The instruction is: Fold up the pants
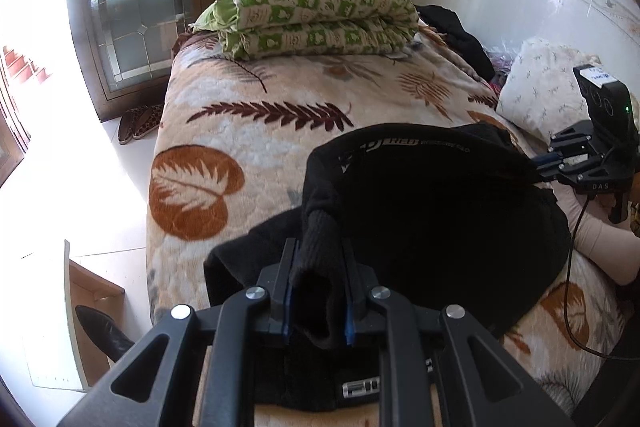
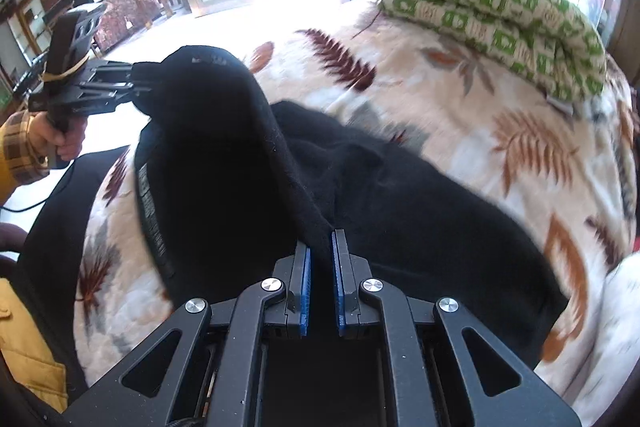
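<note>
Black pants (image 1: 432, 211) lie on a leaf-patterned blanket (image 1: 248, 131) on the bed, one end lifted between both grippers. My left gripper (image 1: 318, 259) is shut on a ribbed edge of the pants, which bunches between its blue pads. The right gripper (image 1: 538, 169) shows at the right, gripping the cloth's far corner. In the right wrist view my right gripper (image 2: 322, 247) is shut on a thin fold of the pants (image 2: 400, 195), and the left gripper (image 2: 134, 83), held by a hand, pinches the raised corner at the left.
A folded green-and-cream quilt (image 1: 316, 15) lies at the far end of the bed. A white pillow (image 1: 540, 87) and dark clothes (image 1: 460, 35) sit by the wall. Slippers (image 1: 138, 123), a cardboard box (image 1: 92, 291) and a black shoe (image 1: 102, 331) are on the floor at the left.
</note>
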`<action>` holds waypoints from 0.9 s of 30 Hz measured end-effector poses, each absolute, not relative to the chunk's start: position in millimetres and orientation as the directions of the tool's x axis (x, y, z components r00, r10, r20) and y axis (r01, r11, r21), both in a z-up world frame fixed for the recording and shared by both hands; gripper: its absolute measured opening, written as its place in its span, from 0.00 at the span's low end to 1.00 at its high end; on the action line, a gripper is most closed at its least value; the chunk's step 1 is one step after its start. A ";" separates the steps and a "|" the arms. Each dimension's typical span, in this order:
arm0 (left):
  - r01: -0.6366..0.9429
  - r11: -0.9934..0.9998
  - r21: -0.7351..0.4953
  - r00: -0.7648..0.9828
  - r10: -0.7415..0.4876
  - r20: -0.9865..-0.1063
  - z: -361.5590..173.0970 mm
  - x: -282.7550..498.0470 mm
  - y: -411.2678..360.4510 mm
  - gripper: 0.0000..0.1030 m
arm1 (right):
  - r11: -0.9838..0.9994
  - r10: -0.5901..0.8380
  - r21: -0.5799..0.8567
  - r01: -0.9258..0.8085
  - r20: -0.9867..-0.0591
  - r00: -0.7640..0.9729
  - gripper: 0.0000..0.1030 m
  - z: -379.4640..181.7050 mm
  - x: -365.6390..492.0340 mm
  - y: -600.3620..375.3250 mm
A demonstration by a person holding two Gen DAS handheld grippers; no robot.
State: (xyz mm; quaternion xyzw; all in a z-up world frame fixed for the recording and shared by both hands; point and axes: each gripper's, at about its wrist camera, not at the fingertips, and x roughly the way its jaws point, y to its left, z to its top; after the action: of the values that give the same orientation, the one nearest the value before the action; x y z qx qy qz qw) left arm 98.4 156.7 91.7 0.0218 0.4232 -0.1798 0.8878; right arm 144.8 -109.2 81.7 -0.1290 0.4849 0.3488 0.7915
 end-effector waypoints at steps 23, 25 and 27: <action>0.244 0.960 -0.139 0.477 -0.244 -0.844 61.4 40.1 197.9 0.47 | 0.784 0.363 0.191 -0.590 -0.913 0.187 0.10 17.7 47.9 -90.5; 0.222 0.970 -0.099 0.469 -0.195 -0.861 60.3 41.2 200.3 0.47 | 0.782 0.374 0.201 -0.590 -0.908 0.187 0.10 21.2 41.7 -87.6; 0.197 0.975 -0.107 0.473 -0.190 -0.860 62.2 41.0 208.5 0.47 | 0.772 0.393 0.216 -0.597 -0.901 0.182 0.10 24.9 37.8 -83.8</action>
State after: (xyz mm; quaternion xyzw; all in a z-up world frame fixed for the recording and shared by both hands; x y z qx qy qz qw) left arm 41.0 208.5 62.2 0.0035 0.5005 -0.1127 0.8583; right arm 37.8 -83.8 24.9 -0.0927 0.5511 0.3245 0.7632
